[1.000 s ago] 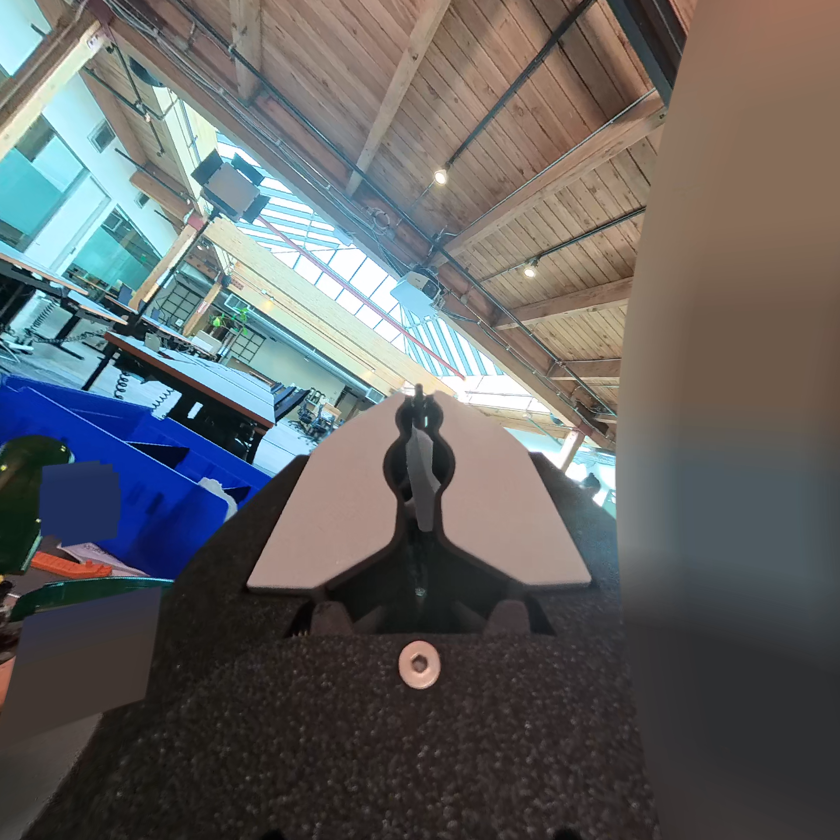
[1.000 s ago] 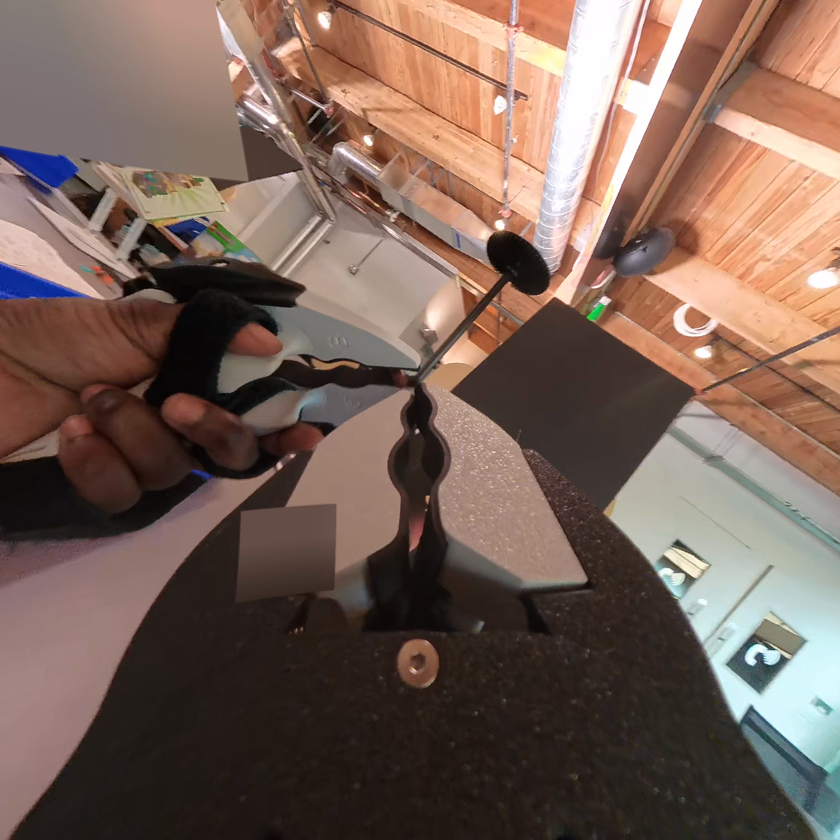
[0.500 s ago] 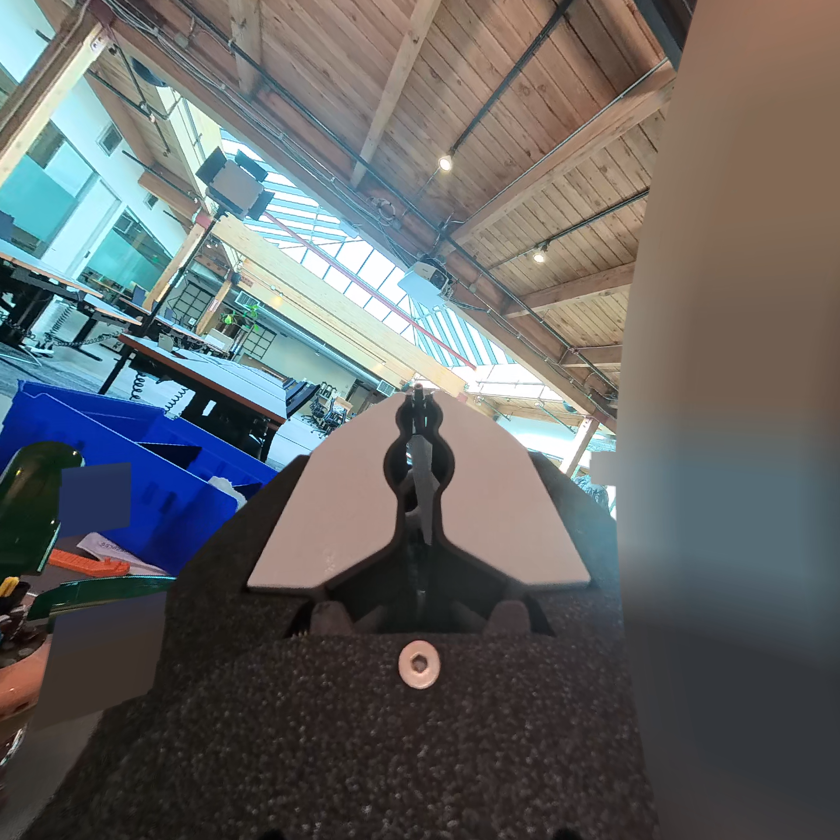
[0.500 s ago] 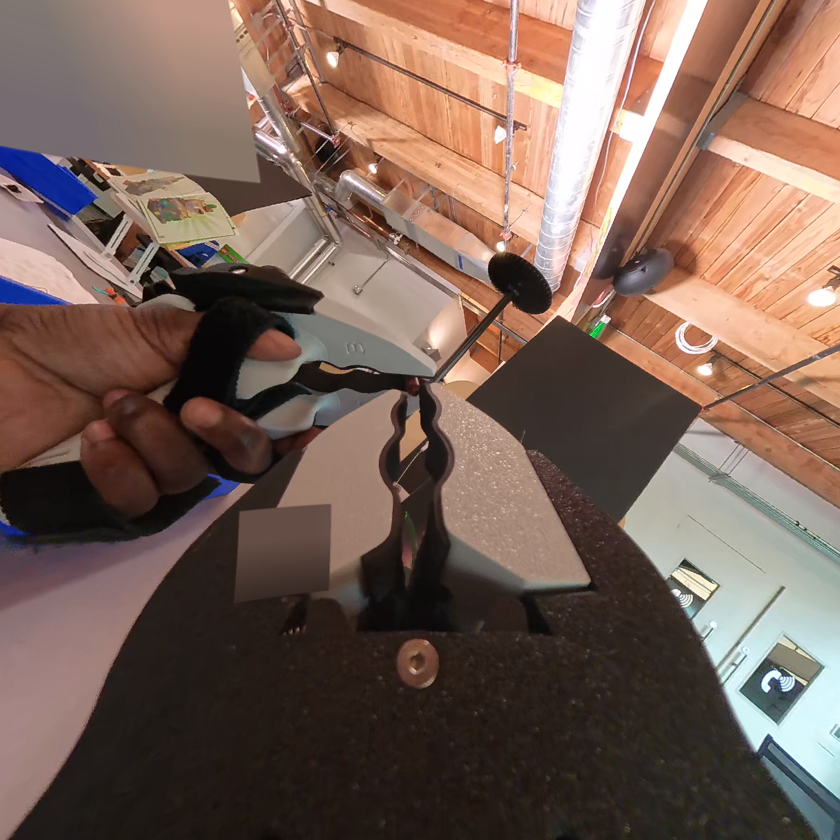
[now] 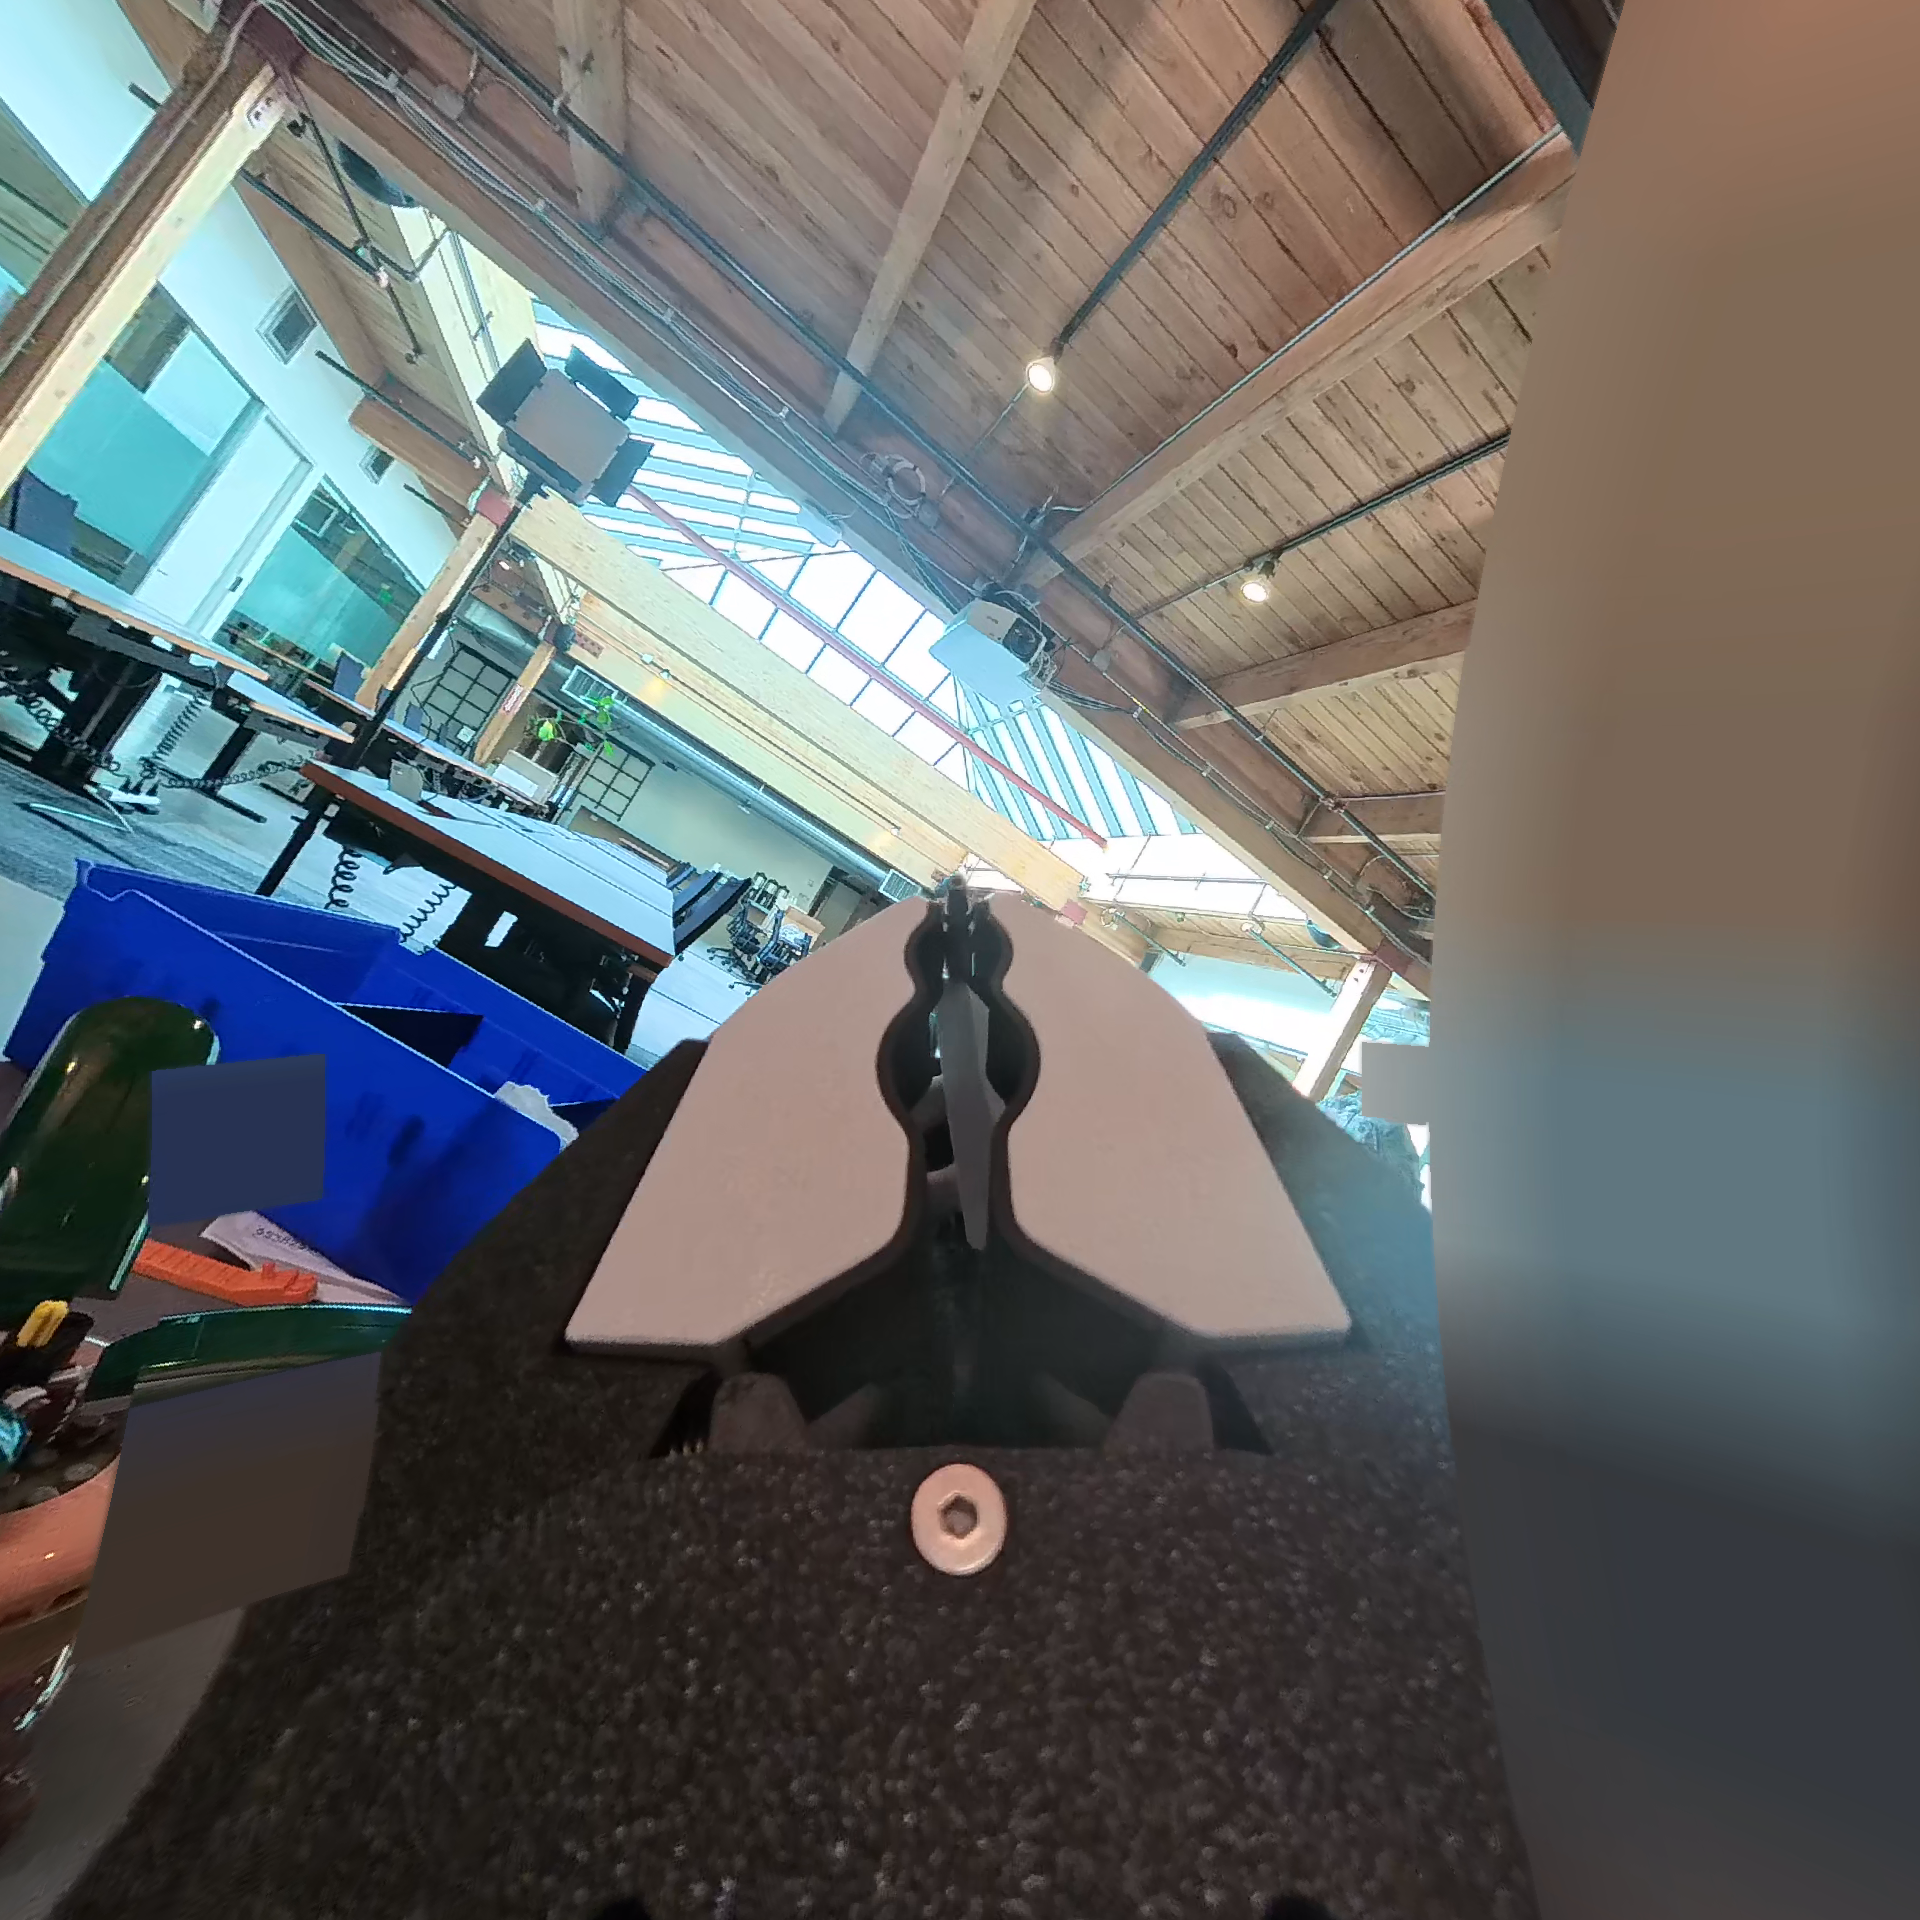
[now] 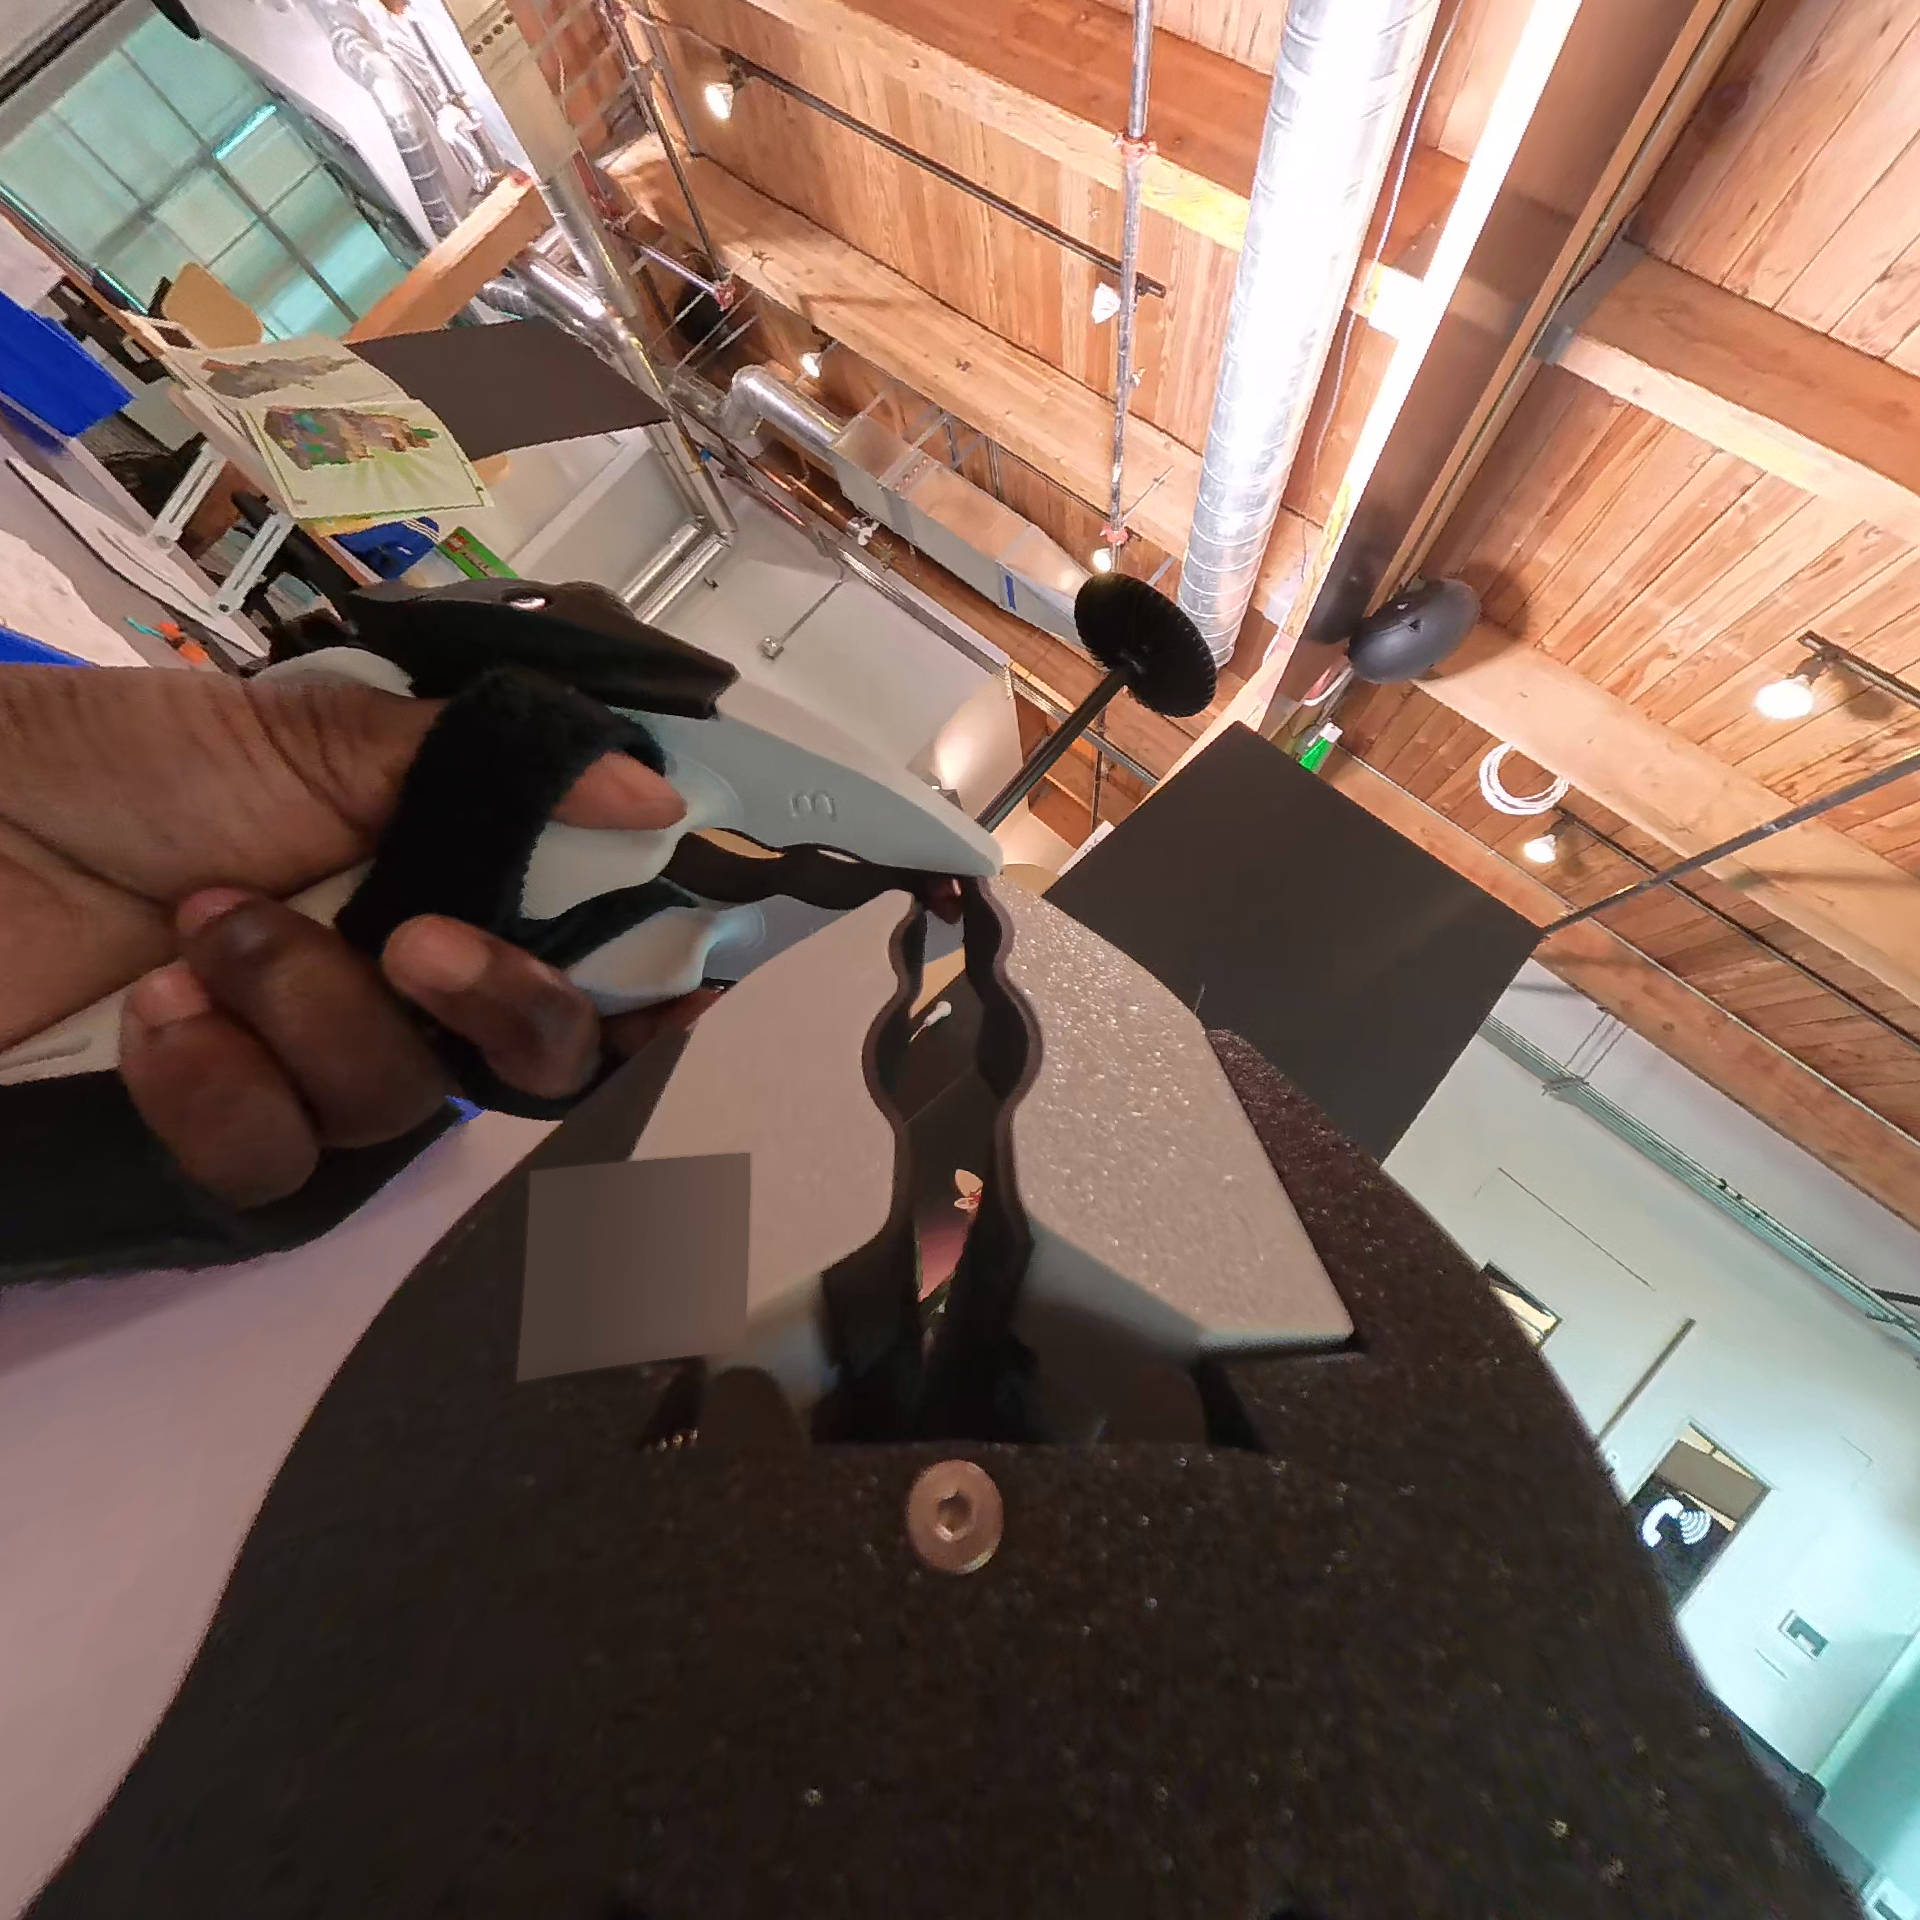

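My left gripper (image 6: 971, 854), held in a person's hand (image 6: 208, 831), is shut on a thin black rod (image 6: 1070, 732) that ends in a black toothed wheel (image 6: 1143, 644). The rod points up toward the ceiling. In the left wrist view the left gripper (image 5: 958, 906) has its jaws together, with a dark sliver at the tips and a grey strip in the gap behind them. My right gripper (image 6: 948, 906) is slightly open. Its tips sit right under the left gripper's tip, at the rod's base. A small dark red bit shows between the right tips.
A blue bin (image 5: 343, 1049), a green bottle (image 5: 83, 1132) and an orange piece (image 5: 223, 1276) lie low on the left. Desks (image 5: 499, 831) stand behind. A picture booklet (image 6: 332, 436) and a black panel (image 6: 1278, 914) show in the right wrist view. My two grippers' fingertips are within a few centimetres of each other.
My right gripper's jaws have gone from shut to slightly open. The left gripper keeps hold of the rod, which has shifted a little up and to the right in the right wrist view.
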The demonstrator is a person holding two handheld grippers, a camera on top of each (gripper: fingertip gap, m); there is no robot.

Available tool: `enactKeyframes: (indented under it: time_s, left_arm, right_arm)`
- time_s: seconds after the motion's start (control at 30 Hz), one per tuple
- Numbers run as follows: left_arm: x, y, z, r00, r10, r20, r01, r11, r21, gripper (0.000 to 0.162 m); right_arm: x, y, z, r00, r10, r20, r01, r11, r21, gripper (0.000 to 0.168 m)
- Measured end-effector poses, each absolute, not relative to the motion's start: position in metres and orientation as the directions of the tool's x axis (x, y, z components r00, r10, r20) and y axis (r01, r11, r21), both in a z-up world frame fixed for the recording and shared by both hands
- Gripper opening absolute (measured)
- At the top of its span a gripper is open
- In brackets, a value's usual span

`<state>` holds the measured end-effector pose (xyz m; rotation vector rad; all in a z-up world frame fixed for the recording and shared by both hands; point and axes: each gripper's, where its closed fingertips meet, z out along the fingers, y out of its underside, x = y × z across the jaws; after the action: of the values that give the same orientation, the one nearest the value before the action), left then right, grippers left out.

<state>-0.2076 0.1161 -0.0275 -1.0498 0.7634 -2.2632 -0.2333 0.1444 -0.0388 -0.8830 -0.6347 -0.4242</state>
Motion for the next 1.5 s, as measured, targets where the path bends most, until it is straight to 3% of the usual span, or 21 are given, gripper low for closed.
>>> enactKeyframes:
  time_s: [0.27, 0.33, 0.53, 0.63, 0.73, 0.93, 1.03, 1.27, 1.37, 1.43, 1.5]
  left_arm:
    - [-0.204, 0.115, -0.029, -0.566, -0.642, 0.517, 0.208, -0.719, -0.664, 0.005]
    - [-0.205, 0.115, -0.027, -0.567, -0.646, 0.51, 0.22, -0.716, -0.663, 0.016]
    - [-0.215, 0.128, -0.024, -0.516, -0.699, 0.495, 0.276, -0.683, -0.676, 0.018]
    - [-0.21, 0.119, -0.026, -0.521, -0.708, 0.477, 0.25, -0.661, -0.707, 0.017]
    - [-0.209, 0.117, -0.026, -0.518, -0.72, 0.462, 0.263, -0.648, -0.715, 0.002]
    - [-0.209, 0.113, -0.025, -0.5, -0.751, 0.431, 0.27, -0.608, -0.746, 0.002]
    - [-0.21, 0.113, -0.028, -0.502, -0.748, 0.433, 0.252, -0.606, -0.754, 0.002]
    - [-0.209, 0.113, -0.027, -0.508, -0.74, 0.44, 0.246, -0.615, -0.749, 0.002]
    - [-0.208, 0.114, -0.028, -0.514, -0.727, 0.455, 0.242, -0.632, -0.736, 0.015]
    - [-0.207, 0.112, -0.028, -0.519, -0.722, 0.457, 0.236, -0.635, -0.735, 0.015]
    - [-0.206, 0.11, -0.028, -0.525, -0.725, 0.447, 0.241, -0.63, -0.738, 0.004]
  right_arm:
    - [-0.23, 0.144, -0.04, 0.765, -0.07, 0.641, 0.556, 0.575, -0.6, 0.003]
    - [-0.228, 0.141, -0.039, 0.782, -0.056, 0.621, 0.531, 0.583, -0.615, 0.003]
    - [-0.222, 0.137, -0.041, 0.812, -0.018, 0.584, 0.481, 0.588, -0.65, 0.003]
    - [-0.223, 0.136, -0.041, 0.812, -0.017, 0.583, 0.481, 0.585, -0.652, 0.003]
    - [-0.225, 0.136, -0.042, 0.81, -0.013, 0.587, 0.48, 0.59, -0.649, 0.003]
    - [-0.225, 0.133, -0.041, 0.804, -0.035, 0.594, 0.486, 0.613, -0.623, 0.004]
    - [-0.226, 0.135, -0.041, 0.79, -0.034, 0.613, 0.504, 0.605, -0.616, 0.013]
    - [-0.228, 0.138, -0.041, 0.76, -0.037, 0.649, 0.538, 0.597, -0.595, 0.005]
    - [-0.227, 0.138, -0.041, 0.767, -0.052, 0.64, 0.54, 0.592, -0.598, 0.004]
    - [-0.226, 0.138, -0.04, 0.771, -0.058, 0.635, 0.54, 0.59, -0.601, 0.004]
    - [-0.227, 0.137, -0.04, 0.771, -0.058, 0.635, 0.54, 0.589, -0.602, 0.004]
